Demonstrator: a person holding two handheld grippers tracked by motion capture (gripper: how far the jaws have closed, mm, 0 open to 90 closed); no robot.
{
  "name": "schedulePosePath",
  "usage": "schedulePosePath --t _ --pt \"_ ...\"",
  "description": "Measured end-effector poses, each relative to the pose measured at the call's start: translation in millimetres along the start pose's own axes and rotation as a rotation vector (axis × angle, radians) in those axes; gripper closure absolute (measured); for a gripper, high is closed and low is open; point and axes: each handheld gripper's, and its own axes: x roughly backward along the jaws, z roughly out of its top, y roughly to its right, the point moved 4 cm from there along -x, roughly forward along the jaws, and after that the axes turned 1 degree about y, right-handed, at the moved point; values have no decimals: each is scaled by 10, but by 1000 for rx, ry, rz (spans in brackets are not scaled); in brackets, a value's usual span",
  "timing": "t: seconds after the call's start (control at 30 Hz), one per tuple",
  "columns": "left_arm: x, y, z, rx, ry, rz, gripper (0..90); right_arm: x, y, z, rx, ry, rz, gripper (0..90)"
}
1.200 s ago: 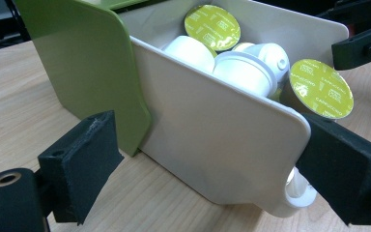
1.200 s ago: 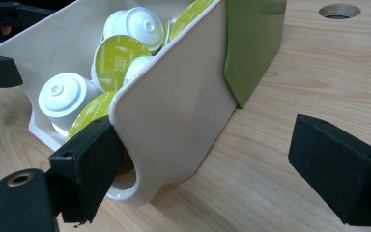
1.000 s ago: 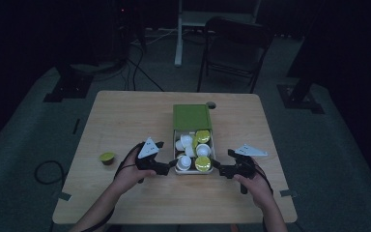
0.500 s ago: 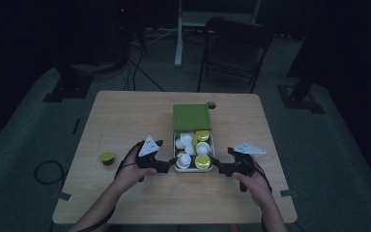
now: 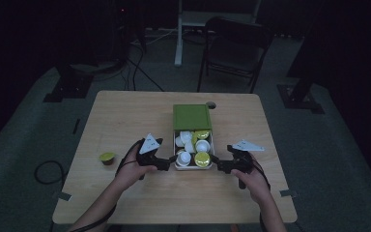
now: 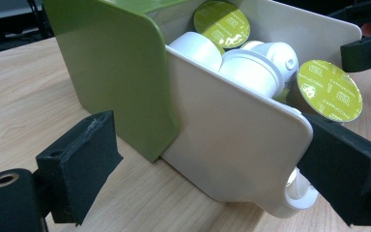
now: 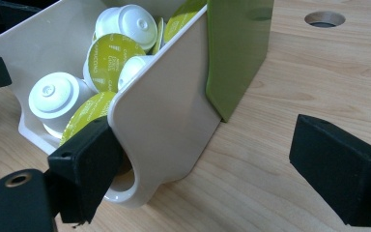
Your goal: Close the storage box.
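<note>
A lone green-topped capsule (image 5: 107,157) sits near the table's (image 5: 125,116) left edge, with bare wood around it. The left gripper (image 5: 168,164) stands released, its jaws wide at the left near corner of the white drawer (image 5: 193,166), one pad against the front wall. The drawer, full of pods, is pulled out of its green box (image 5: 192,116) at mid-table. The right gripper (image 5: 217,165) is likewise released at the right near corner. Open tabletop lies beyond it.
</note>
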Motion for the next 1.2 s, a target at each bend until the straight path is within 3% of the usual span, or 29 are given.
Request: schedulePosePath --t 1.2 --pt "-83 -96 96 1 -15 43 97 -152 93 153 -3 -3 -23 115"
